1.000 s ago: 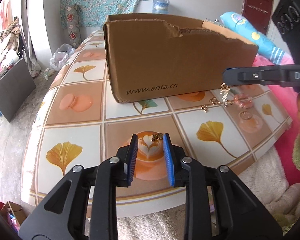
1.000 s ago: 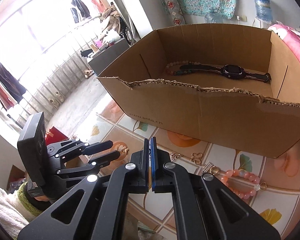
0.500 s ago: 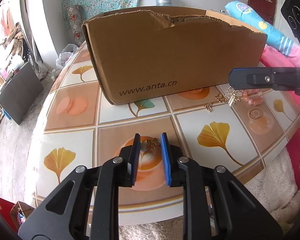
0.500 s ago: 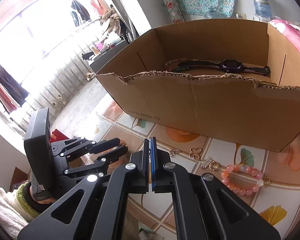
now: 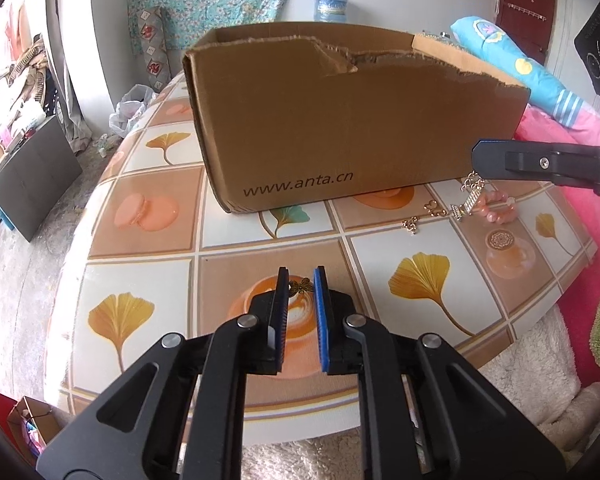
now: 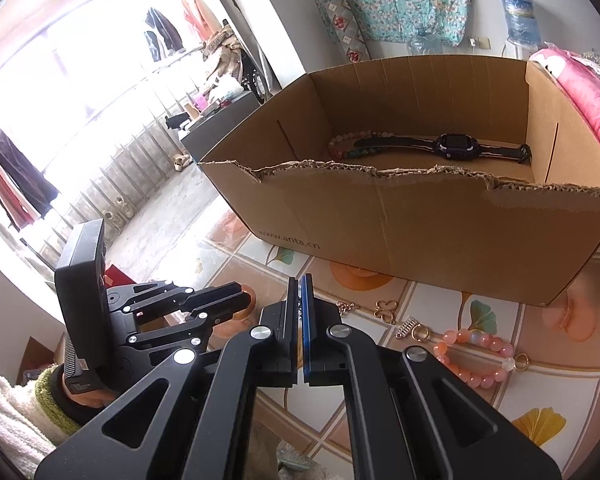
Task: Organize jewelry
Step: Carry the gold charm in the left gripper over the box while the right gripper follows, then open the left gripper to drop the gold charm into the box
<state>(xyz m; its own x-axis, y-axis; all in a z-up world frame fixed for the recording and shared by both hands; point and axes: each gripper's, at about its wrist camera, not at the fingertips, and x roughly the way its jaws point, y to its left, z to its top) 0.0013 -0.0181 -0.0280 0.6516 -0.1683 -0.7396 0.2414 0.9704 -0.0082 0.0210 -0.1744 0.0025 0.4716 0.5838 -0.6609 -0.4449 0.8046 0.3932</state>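
Now the left claw (image 5: pixel 300 286) brackets a small bronze butterfly charm (image 5: pixel 301 287) low in the centre of the left view, pads apart with the charm lying between them on the worktop (image 5: pixel 148 256). Closing squarely should pinch its wings rather than flick it away; then lift clear of the torn rim of the cardboard box (image 5: pixel 352 120), upper centre. The right claw (image 6: pixel 299 304) is pressed together, a thin gold chain (image 5: pixel 469 200) dangling from its tip at the right edge.
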